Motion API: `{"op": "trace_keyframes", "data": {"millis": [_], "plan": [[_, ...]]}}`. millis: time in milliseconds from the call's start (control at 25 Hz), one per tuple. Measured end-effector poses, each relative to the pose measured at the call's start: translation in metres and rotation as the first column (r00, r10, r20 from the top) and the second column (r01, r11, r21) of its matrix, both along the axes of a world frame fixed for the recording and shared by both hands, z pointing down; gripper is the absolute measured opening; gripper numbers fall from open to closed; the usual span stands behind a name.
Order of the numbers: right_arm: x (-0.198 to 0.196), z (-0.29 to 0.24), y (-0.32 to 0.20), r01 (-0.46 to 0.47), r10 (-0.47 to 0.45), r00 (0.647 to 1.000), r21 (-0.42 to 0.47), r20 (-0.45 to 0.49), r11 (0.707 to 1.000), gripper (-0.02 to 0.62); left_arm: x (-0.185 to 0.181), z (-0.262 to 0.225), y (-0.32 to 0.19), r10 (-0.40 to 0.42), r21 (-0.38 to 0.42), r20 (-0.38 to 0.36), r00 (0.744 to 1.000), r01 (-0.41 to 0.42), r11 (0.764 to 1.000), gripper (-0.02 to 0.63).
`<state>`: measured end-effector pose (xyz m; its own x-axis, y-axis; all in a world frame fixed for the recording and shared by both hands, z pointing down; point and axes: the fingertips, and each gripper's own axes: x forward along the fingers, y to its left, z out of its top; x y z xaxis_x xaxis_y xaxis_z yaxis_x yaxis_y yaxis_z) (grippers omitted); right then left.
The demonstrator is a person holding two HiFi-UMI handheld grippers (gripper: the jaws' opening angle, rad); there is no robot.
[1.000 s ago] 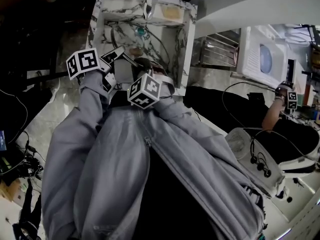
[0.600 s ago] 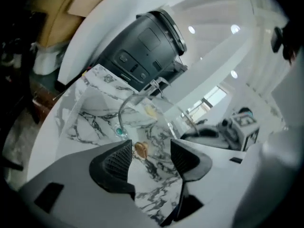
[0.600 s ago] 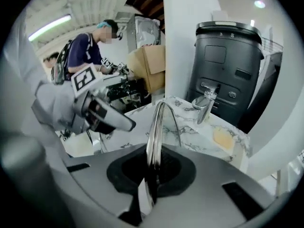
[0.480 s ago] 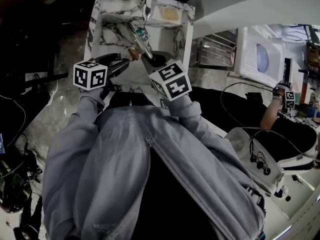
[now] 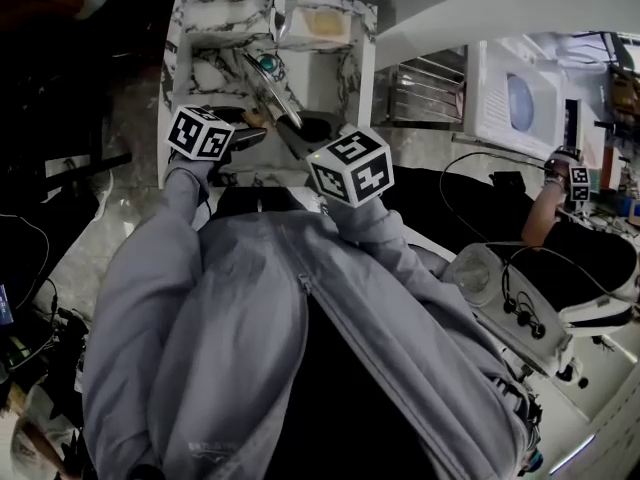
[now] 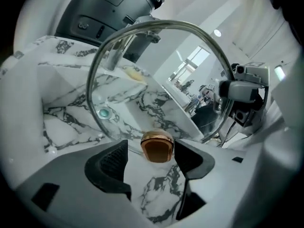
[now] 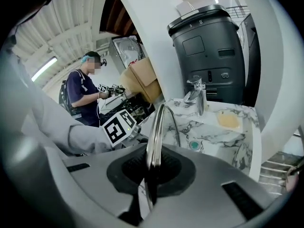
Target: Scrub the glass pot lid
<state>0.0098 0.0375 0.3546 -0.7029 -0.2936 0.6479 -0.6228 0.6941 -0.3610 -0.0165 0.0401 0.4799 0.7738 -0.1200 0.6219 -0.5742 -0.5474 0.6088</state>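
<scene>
**A:** What is the right tool [image 7: 151, 171] doing?

**B:** It is clamping the rim of the glass pot lid [image 6: 156, 80], holding it upright over the sink [image 6: 66, 122].

**A:** And the left tool [image 6: 151, 161]?

**B:** Its jaws have just been opening. The copper knob [image 6: 157, 147] is sitting between them, not squeezed. I think scrubbing is not beginning yet.

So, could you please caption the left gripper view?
Open left gripper faces the copper-brown knob of the round glass pot lid.
</scene>
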Motion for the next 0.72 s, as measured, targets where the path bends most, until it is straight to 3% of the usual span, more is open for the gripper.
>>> {"op": "trace_keyframes", "data": {"millis": [200,320,720], "plan": [[0.006,-0.004,0.002,-0.012,0.013,0.999,-0.024,0.045,1.000,0.041,0.015,-0.007,0.001,0.056,0.022,-0.046,0.997,-0.056,0.998,0.307],[0.010,-0.005,0.000,-0.021,0.023,0.997,-0.036,0.068,0.999,0.041,0.021,-0.013,0.004,0.104,0.046,-0.054,0.993,-0.102,0.994,0.207],[0.032,0.008,-0.006,-0.067,0.088,0.972,-0.099,0.217,0.993,0.043,0.007,-0.019,0.000,0.080,-0.005,0.109,0.991,-0.080,0.997,0.186]]}}
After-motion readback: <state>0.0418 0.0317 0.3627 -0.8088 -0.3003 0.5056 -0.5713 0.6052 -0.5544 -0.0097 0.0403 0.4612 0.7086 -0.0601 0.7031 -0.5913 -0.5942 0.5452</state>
